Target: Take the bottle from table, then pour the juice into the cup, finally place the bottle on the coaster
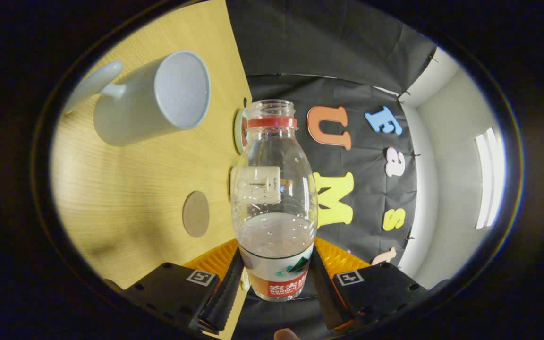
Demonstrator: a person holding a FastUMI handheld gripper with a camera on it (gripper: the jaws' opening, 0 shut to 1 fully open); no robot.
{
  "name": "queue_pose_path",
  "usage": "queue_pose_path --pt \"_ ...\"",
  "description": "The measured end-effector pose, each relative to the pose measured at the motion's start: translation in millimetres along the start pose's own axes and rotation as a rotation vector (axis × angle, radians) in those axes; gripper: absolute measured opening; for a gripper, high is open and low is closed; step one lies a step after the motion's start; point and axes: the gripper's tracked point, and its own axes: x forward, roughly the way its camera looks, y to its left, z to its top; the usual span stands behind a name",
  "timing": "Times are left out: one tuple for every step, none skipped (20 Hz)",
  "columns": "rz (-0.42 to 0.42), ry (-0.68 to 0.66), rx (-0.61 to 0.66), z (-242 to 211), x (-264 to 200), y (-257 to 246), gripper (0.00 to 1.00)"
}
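Two fingers of my gripper (276,283) clamp the uncapped bottle (274,198) low on its label, lifted off the table (125,189). I keep its mouth free for pouring into the cup (154,97); the coaster (196,213) waits nearby.

This is a staged recording booth, not a lived-in home. Black cloth (328,42) hangs as the wall, pinned up in folds, and ends against a plain white room wall (451,189) with a bright light panel (489,174). A light wood-grain surface (125,189) carries a few household props: a pale mug (154,99) and a round brown coaster (196,214).
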Motion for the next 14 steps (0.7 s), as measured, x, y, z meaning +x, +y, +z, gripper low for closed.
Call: queue_pose_path --pt "-0.003 -0.002 -0.02 0.1 -0.6 -1.5 0.78" --pt "-0.004 -0.003 -0.036 -0.1 -0.7 -3.4 0.78" --pt "-0.002 -0.003 -0.046 -0.5 1.9 -3.5 0.78" --pt "-0.002 -0.002 -0.055 -0.9 1.6 -4.3 0.78" --pt "-0.004 -0.002 -0.067 -1.0 0.9 -5.7 0.78" --pt "-0.005 -0.005 -0.08 0.3 0.0 -7.0 0.78" --pt "-0.007 -0.008 -0.092 1.3 -0.9 -8.4 0.78" --pt "-0.008 -0.01 -0.103 2.2 -2.3 -8.8 0.78" --pt "-0.006 -0.012 -0.111 3.1 -3.5 -9.6 0.78" --pt "-0.003 -0.011 -0.116 3.5 -4.4 -9.8 0.78" --pt "0.0 -0.012 -0.118 3.7 -5.4 -10.4 0.78" --pt "0.0 -0.012 -0.118 4.2 -5.6 -10.6 0.78" --pt "-0.002 -0.013 -0.121 4.1 -6.3 -10.9 0.78" --pt "-0.006 -0.016 -0.126 4.5 -6.2 -11.4 0.78"
